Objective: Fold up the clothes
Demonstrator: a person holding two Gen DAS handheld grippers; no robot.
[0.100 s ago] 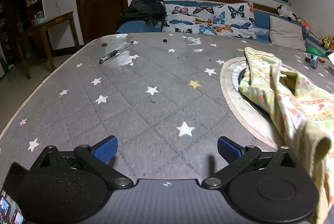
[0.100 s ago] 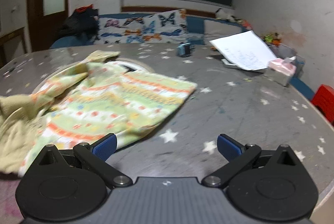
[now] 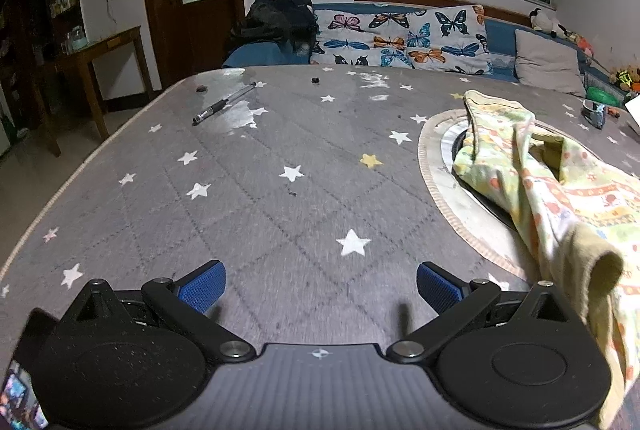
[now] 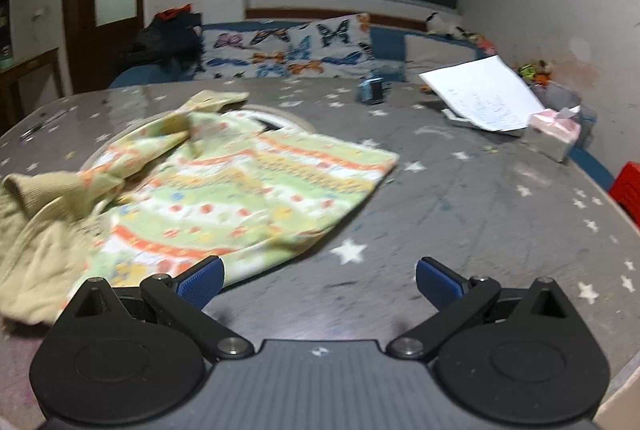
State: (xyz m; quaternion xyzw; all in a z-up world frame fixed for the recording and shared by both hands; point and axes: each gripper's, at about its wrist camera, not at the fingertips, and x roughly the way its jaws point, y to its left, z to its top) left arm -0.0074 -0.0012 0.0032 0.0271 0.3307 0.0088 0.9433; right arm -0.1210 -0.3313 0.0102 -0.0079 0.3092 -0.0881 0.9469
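The left gripper (image 3: 321, 284) hangs low over the table (image 3: 248, 197), its blue-padded jaws spread wide with nothing between them. The right gripper (image 4: 319, 280) is spread the same way and holds nothing; its left pad sits just at the near hem of the garment (image 4: 240, 189). That garment, a pale green piece with orange and yellow printed bands, lies crumpled and unfolded on the star-patterned grey cover, partly over a round inset (image 3: 440, 165) in the tabletop. In the left view it lies off to the right, a ribbed yellowish cuff (image 3: 604, 266) bunched up close to the gripper's right arm; in the right view a sleeve is twisted across the left side and the body spreads flat toward the middle. A pen (image 3: 224, 103) lies well apart near the far left edge, with small dark bits (image 3: 316, 80) beyond it. On the far right sit a white sheet of paper (image 4: 484, 97), a pink-topped tissue box (image 4: 554, 131) just beside it, and a small blue object (image 4: 372, 89). Behind the table runs a blue sofa with a butterfly cushion (image 3: 400, 37), a grey pillow (image 3: 546, 63) and a dark heap of clothes (image 3: 280, 15). A wooden side table (image 3: 96, 49) stands at the left wall by the door. The right view is motion-blurred.
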